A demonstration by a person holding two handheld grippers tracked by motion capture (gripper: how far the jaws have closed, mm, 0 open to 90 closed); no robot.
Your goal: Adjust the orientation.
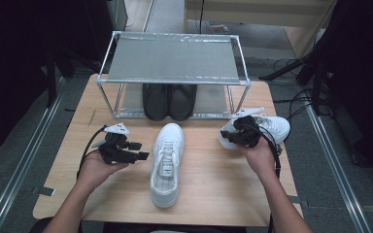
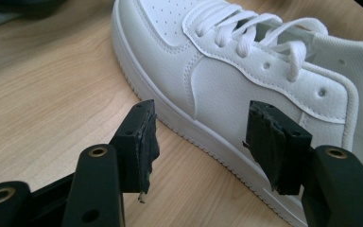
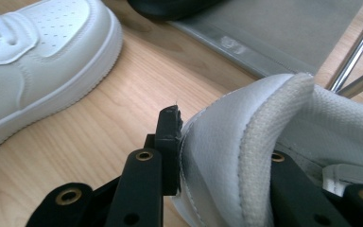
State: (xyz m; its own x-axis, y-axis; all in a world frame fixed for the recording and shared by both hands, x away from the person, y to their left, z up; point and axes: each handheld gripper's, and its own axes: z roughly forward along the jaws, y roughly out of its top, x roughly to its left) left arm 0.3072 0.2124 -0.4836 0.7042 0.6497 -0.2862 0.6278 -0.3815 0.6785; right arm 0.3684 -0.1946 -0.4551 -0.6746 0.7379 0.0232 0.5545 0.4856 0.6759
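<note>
White sneaker [image 3: 246, 156] at the counter's [image 1: 213, 189] right edge, heel collar clenched in right tool [image 1: 238, 133] | left tool [image 2: 201, 142] released beside second sneaker [image 1: 166, 162] | advice was: lift level, clear rack [image 1: 172, 58] legs.

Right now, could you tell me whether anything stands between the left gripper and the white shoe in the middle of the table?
Nothing visible does. The left gripper has its jaws open and apart from the white shoe, with bare wooden table between them. The shoe's side lies straight ahead of the jaws.
</note>
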